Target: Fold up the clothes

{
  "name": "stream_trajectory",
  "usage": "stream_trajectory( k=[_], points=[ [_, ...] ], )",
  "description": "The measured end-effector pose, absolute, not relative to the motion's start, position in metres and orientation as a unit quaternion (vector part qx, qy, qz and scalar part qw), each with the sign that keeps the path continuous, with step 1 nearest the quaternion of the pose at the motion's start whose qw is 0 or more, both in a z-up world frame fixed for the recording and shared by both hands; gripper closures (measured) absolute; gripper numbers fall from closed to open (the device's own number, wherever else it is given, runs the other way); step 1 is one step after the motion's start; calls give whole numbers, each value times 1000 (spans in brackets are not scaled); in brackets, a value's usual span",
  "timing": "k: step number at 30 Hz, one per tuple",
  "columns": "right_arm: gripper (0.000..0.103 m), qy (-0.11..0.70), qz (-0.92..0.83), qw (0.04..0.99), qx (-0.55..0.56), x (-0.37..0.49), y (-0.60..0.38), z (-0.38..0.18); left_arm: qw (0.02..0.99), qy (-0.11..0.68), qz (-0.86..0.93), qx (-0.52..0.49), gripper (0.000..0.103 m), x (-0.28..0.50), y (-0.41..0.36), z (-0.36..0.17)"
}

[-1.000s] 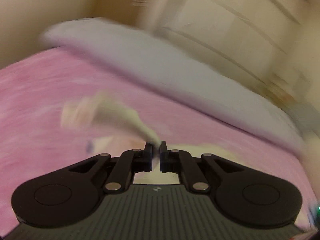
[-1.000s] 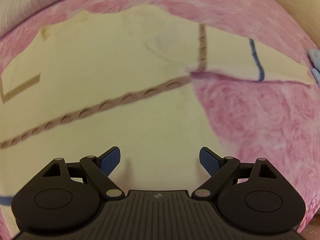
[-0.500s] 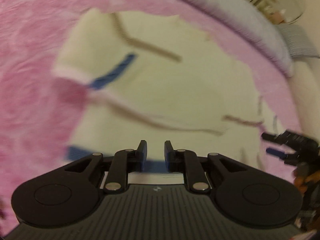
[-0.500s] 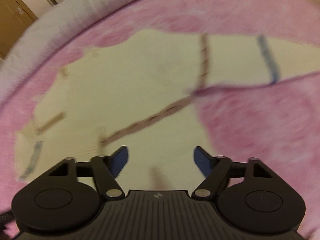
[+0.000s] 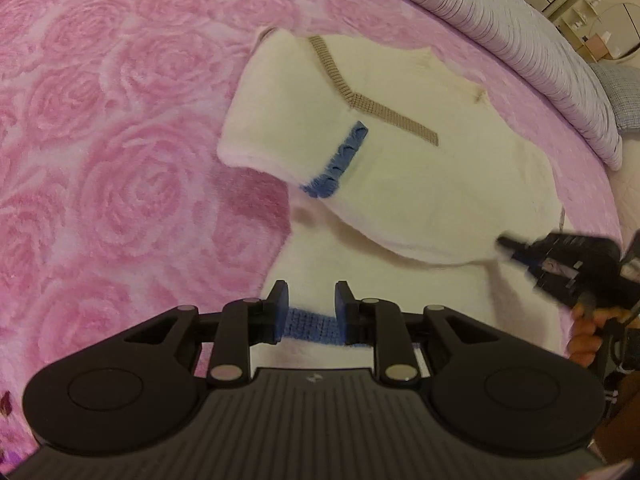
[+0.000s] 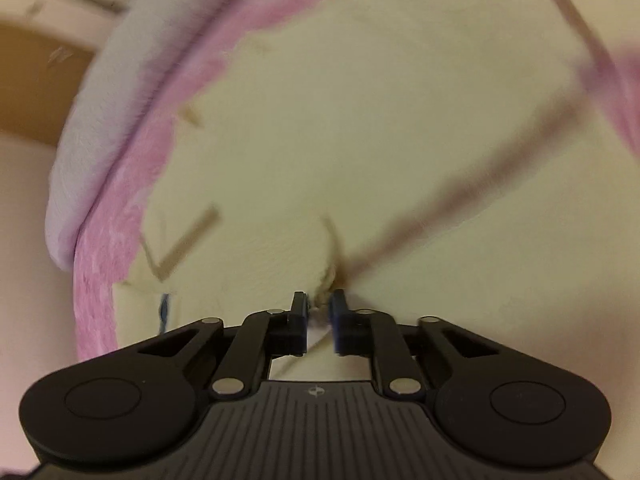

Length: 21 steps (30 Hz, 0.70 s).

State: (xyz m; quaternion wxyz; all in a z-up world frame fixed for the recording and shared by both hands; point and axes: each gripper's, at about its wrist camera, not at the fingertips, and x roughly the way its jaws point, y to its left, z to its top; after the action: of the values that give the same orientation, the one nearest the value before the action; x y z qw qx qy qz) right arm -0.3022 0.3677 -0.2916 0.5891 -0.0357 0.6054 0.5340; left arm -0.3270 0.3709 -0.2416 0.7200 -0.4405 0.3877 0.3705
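Observation:
A cream sweater (image 5: 432,184) with tan and blue knit stripes lies on a pink rose-patterned blanket (image 5: 120,160). One sleeve with a blue band (image 5: 340,160) is folded across its body. My left gripper (image 5: 308,300) is open, its fingers astride the blue hem band (image 5: 312,326) at the sweater's near edge. My right gripper (image 6: 318,308) is shut on a pinched fold of the cream sweater (image 6: 360,140). The right gripper also shows in the left wrist view (image 5: 516,250) at the sweater's right edge.
A grey striped pillow or bedding edge (image 5: 520,40) runs along the far side of the bed. Shelves and a round mirror (image 5: 608,36) stand beyond it. The blanket's edge drops off at the left in the right wrist view (image 6: 96,280).
My left gripper let go of the sleeve, opened and came down over the blue hem. My right gripper moved left across the sweater and shut on a fold of it.

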Motion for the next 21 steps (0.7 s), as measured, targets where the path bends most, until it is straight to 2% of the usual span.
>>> stream_trajectory(
  k=[5, 9, 13, 17, 21],
  points=[
    [94, 453, 607, 653, -10, -282, 372, -227, 730, 383, 356, -441, 84, -316, 376, -242],
    [94, 451, 534, 714, -35, -236, 368, -237, 736, 387, 342, -438, 84, -300, 375, -247],
    [94, 506, 478, 716, -53, -208, 364, -277, 737, 396, 331, -436, 84, -286, 371, -253],
    [94, 487, 497, 716, -53, -209, 371, -275, 733, 410, 326, -434, 84, -278, 367, -259],
    [92, 487, 474, 724, -114, -204, 375, -286, 733, 420, 320, -430, 84, -266, 363, -260]
  ],
)
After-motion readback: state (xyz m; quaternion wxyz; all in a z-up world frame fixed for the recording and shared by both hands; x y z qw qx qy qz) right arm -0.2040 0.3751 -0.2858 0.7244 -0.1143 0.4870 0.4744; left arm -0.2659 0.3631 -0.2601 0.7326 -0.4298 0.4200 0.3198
